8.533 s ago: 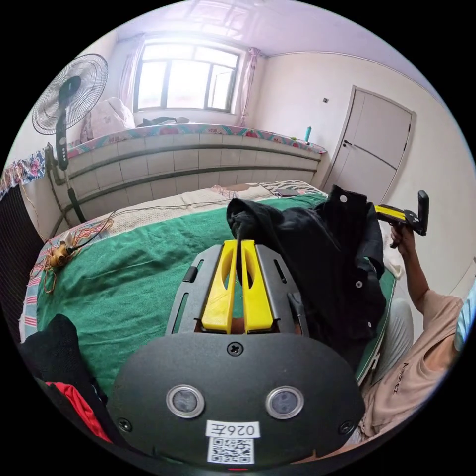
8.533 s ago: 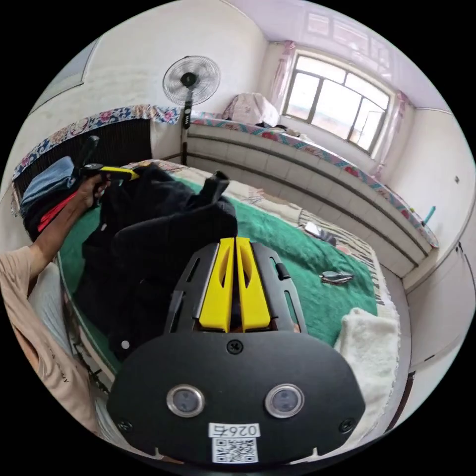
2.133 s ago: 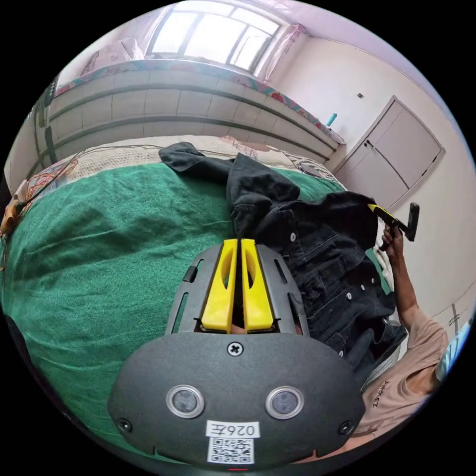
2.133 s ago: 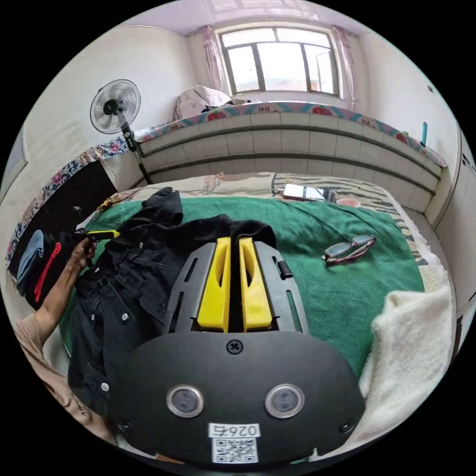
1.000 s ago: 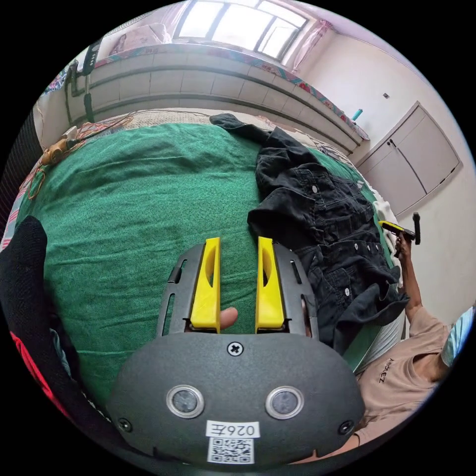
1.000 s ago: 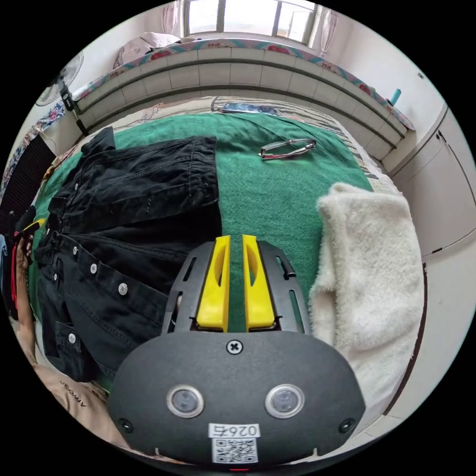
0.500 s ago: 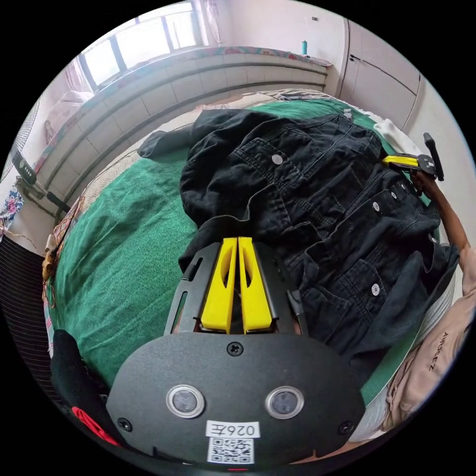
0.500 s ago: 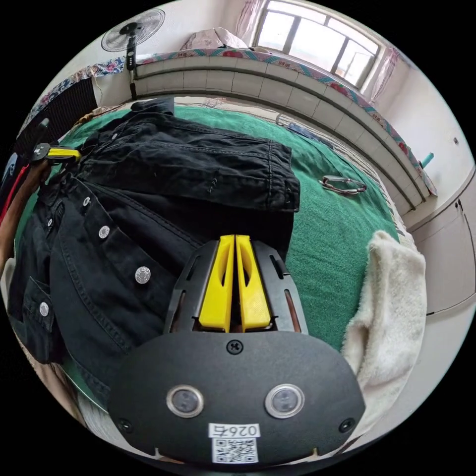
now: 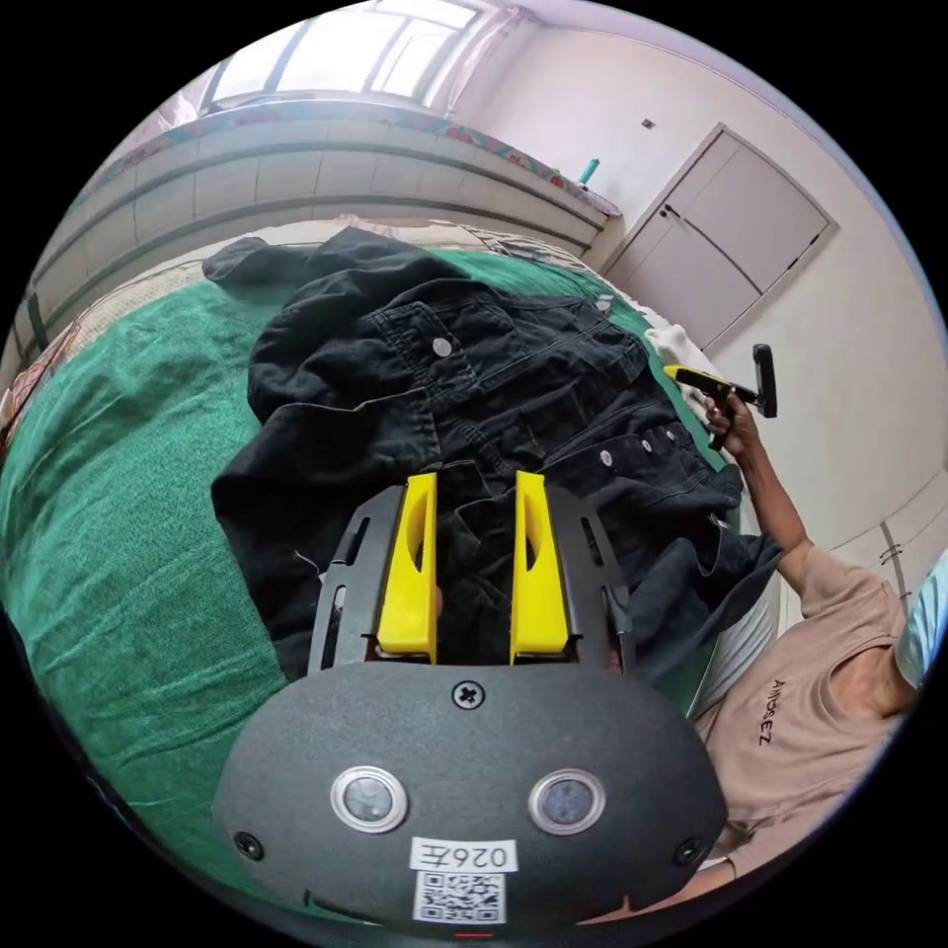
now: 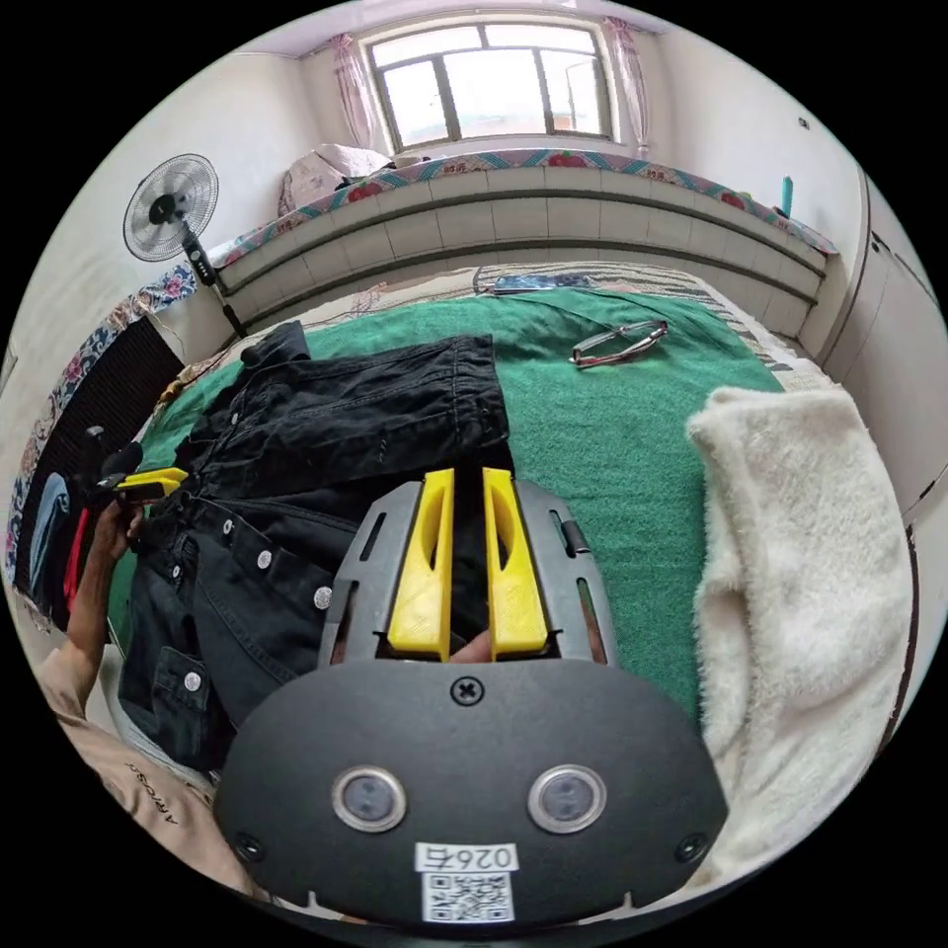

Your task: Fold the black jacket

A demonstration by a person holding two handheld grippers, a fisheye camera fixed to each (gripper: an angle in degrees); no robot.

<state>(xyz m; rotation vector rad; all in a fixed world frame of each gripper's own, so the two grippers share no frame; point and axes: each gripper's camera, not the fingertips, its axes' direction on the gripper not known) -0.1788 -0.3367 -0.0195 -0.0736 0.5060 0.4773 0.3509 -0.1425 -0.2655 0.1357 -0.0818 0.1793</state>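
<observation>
Left hand-held gripper (image 9: 475,486) spread above black jacket (image 9: 474,395) on bed (image 9: 109,513); right hand-held gripper (image 10: 468,482) slightly parted, gripping nothing.

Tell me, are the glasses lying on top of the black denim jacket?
No, the glasses lie on the green blanket, apart from the black denim jacket.
</observation>
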